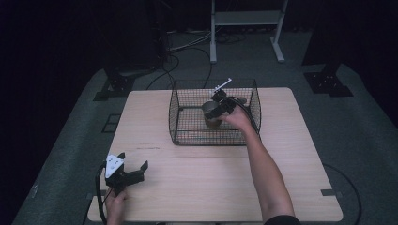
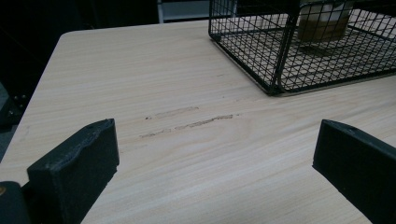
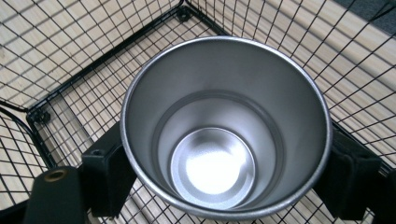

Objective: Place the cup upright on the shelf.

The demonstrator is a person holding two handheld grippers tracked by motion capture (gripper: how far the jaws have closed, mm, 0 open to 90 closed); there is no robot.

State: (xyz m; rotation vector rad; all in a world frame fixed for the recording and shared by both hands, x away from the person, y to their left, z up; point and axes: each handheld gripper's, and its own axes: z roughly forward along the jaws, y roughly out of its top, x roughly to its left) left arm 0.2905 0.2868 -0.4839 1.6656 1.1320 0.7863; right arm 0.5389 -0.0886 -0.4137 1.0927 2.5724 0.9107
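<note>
So the steel cup (image 3: 224, 126) sits upright inside the black wire basket (image 1: 178, 117), toward its right half, empty and shiny inside. The right gripper (image 3: 224, 179) has it pinched, one jaw on each side of the cup wall. The basket's on the far middle of the wooden table (image 1: 211, 187). Left gripper (image 2: 215, 172) is way off at the near left corner, jaws spread wide, nothing between them.

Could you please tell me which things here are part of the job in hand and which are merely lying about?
In use:
- metal cup, empty, upright, gripped on both sides by the right gripper
- wire basket, with the cup inside it

Idle or background:
- left gripper, open, near the table's front left corner
- white frame on the floor behind
- cables on the floor
</note>
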